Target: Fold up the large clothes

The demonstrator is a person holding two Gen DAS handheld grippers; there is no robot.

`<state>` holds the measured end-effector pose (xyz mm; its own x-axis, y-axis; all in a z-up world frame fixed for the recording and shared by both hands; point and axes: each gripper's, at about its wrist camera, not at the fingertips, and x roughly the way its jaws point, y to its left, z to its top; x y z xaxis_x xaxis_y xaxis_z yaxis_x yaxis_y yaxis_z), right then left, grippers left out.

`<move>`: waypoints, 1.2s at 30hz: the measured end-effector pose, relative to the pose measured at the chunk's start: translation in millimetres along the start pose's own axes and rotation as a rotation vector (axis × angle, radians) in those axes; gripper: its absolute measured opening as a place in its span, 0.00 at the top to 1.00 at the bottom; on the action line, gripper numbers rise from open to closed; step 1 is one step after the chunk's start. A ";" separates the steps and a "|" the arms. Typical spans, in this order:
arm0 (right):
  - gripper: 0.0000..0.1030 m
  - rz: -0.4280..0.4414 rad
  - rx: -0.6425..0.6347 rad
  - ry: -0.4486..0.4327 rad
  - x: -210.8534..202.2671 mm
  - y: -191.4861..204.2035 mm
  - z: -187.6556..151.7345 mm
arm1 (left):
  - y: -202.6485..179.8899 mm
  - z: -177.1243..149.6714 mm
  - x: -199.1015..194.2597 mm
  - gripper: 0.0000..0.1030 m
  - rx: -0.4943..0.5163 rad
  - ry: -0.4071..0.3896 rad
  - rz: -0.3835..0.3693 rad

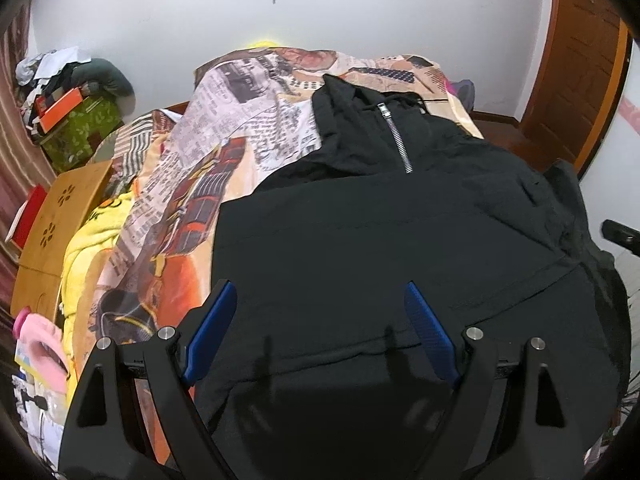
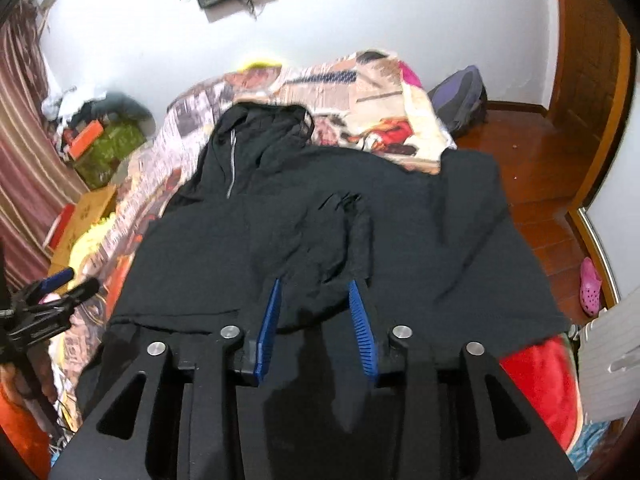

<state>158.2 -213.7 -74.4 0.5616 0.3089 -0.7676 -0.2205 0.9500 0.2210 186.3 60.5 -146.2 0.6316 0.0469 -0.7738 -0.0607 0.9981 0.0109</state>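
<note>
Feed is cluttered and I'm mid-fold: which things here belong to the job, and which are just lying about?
Job:
- black hooded jacket, spread on the bed
- left tongs, open above it
- right tongs, open, a bunched fold between them

Lying about:
- printed bedspread
- backpack
- pink clog
- green box

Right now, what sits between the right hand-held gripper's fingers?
A bunched fold of the black hoodie lies between the right hand-held gripper fingers, which stand apart; pad contact can't be confirmed. Right wrist view.

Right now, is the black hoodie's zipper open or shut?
Shut: the black hoodie shows its silver zipper teeth meshed from collar down.
</note>
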 end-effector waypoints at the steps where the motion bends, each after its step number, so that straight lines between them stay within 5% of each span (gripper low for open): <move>1: 0.54 -0.002 0.014 -0.020 -7.5 -4.7 0.5 | -4.3 3.5 -0.1 0.17 0.004 -0.004 -0.002; 4: 0.39 -0.025 0.073 -0.099 -30.3 -22.1 3.1 | -16.4 10.6 -1.7 0.17 0.013 -0.018 -0.011; 12: 0.37 -0.131 0.241 -0.193 -59.6 -88.5 0.1 | -48.4 27.2 -9.2 0.17 0.085 -0.070 0.000; 19: 0.37 -0.143 0.428 -0.093 -35.1 -147.7 -20.2 | -64.3 38.0 -6.0 0.17 0.077 -0.073 -0.043; 27: 0.37 -0.005 0.733 0.053 18.7 -210.2 -59.1 | -71.7 37.8 10.2 0.17 0.036 -0.026 -0.080; 36: 0.37 0.042 0.804 0.072 41.3 -238.3 -54.9 | -56.4 33.5 22.5 0.17 -0.034 0.011 -0.077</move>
<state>190.2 -429.8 -191.8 0.5071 0.3674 -0.7796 0.4160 0.6879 0.5947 229.8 6.6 -143.0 0.6271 -0.0306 -0.7783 -0.0384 0.9968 -0.0702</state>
